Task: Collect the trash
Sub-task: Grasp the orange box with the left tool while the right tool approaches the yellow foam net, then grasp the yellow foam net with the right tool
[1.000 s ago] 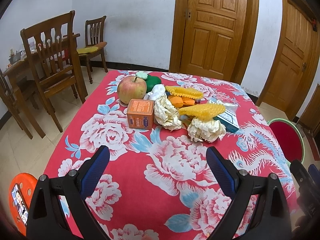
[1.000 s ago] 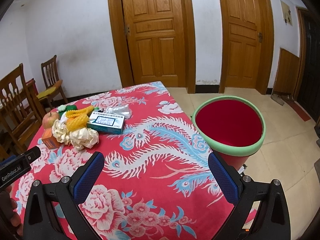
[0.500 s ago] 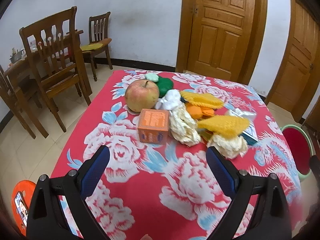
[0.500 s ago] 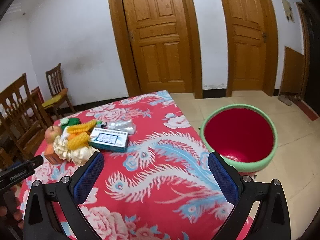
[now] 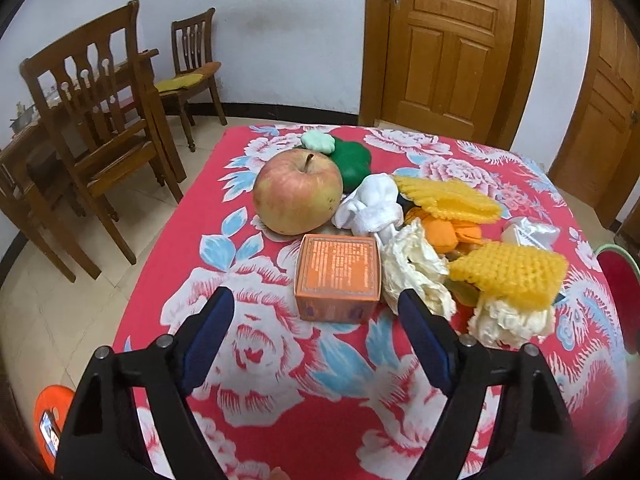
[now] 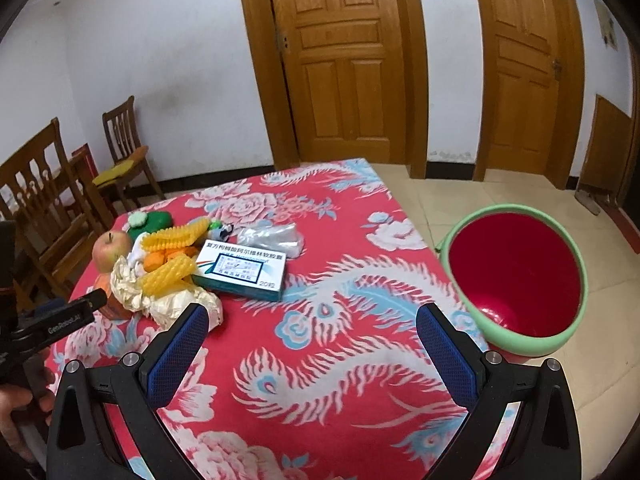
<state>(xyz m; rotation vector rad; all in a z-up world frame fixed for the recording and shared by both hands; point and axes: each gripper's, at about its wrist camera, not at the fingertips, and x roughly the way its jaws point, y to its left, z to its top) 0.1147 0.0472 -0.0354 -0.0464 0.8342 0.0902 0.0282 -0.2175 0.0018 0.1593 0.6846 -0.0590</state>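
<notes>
Before the left gripper (image 5: 316, 312), jaws wide but closing, empty: a light, stiff orange carton (image 5: 337, 276); grip its flat sides.

A red floral-clothed table (image 5: 280, 420) carries an apple (image 5: 298, 192), orange box (image 5: 338, 276) and crumpled paper (image 5: 416, 276).

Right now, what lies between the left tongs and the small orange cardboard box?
Only bare red floral tablecloth, in the left wrist view; the closing left tongs hold nothing short of the small orange cardboard box.
</notes>
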